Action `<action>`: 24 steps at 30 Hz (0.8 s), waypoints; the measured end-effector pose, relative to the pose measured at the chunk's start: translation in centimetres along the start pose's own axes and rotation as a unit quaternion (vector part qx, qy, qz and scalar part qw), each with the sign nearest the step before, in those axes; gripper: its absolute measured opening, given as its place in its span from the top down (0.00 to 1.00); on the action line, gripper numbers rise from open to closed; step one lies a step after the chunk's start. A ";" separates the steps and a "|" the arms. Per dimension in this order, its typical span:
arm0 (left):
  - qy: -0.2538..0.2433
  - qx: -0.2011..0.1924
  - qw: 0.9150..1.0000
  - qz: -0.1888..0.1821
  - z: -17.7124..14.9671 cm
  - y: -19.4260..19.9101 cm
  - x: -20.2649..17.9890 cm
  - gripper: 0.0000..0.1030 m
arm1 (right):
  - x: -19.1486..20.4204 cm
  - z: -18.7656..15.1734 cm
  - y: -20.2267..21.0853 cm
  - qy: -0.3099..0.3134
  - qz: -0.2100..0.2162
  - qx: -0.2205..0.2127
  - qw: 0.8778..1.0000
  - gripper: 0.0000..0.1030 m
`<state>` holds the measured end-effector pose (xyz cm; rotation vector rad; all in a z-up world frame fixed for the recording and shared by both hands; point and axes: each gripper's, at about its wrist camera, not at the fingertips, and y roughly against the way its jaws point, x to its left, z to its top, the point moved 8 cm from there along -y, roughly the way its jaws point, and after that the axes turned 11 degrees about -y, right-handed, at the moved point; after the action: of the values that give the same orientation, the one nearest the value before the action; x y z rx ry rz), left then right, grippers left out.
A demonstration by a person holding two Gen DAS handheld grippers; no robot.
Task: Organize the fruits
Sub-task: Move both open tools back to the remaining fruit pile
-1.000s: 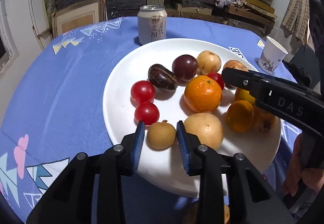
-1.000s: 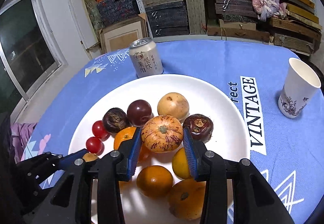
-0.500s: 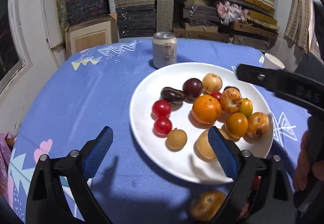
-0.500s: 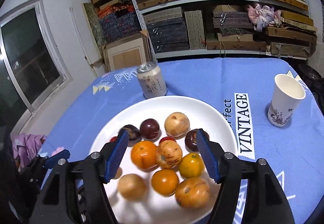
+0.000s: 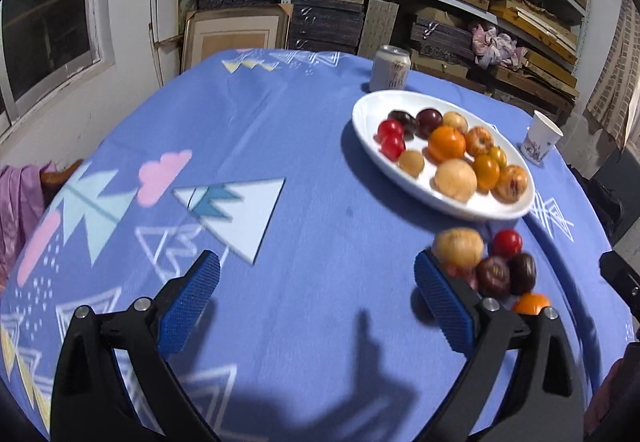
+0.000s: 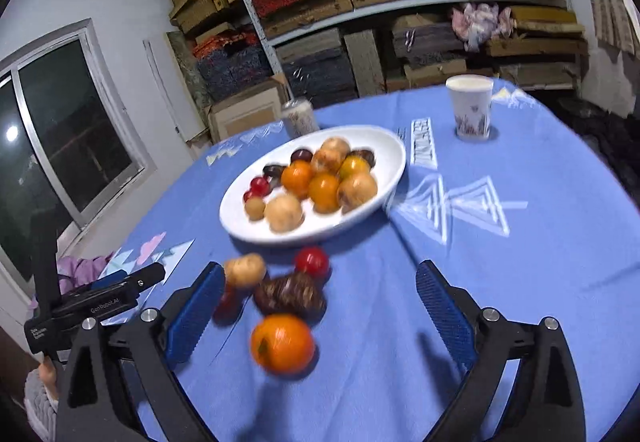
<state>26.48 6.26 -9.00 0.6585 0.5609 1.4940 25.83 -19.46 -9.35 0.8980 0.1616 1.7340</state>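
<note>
A white plate holds several fruits: oranges, red tomatoes, dark plums and tan ones. Closer to me, a loose pile lies on the blue cloth: a tan fruit, a red tomato, a dark fruit and an orange. My right gripper hangs over this pile, its jaws opening wide, and no pad presses on a fruit. My left gripper is opening too, with only bare cloth between its fingers. The pile lies just past its right finger.
A drink can stands behind the plate and a paper cup to its right. The round table drops off at its edges. Shelves of boxes fill the back wall. A purple cloth hangs at the left.
Both grippers let go of the fruits they held over the plate, spread wide and drew back toward the near edge. The small tan fruit and the speckled orange one now lie on the plate.
</note>
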 end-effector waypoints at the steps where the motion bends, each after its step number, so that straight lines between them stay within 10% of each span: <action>1: -0.003 0.002 1.000 -0.003 -0.6 0.3 -0.1 0.07 | 0.2 -0.4 0.0 0.003 0.002 0.004 1.000 0.06; 24: -0.088 -0.007 0.996 0.017 -0.3 -0.7 -4.3 0.07 | 1.1 -1.8 -0.3 0.047 -0.020 0.012 0.999 0.05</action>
<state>26.70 2.02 -9.99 0.7844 0.4051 1.4537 24.83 -17.83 -10.27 0.8246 0.2610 1.7405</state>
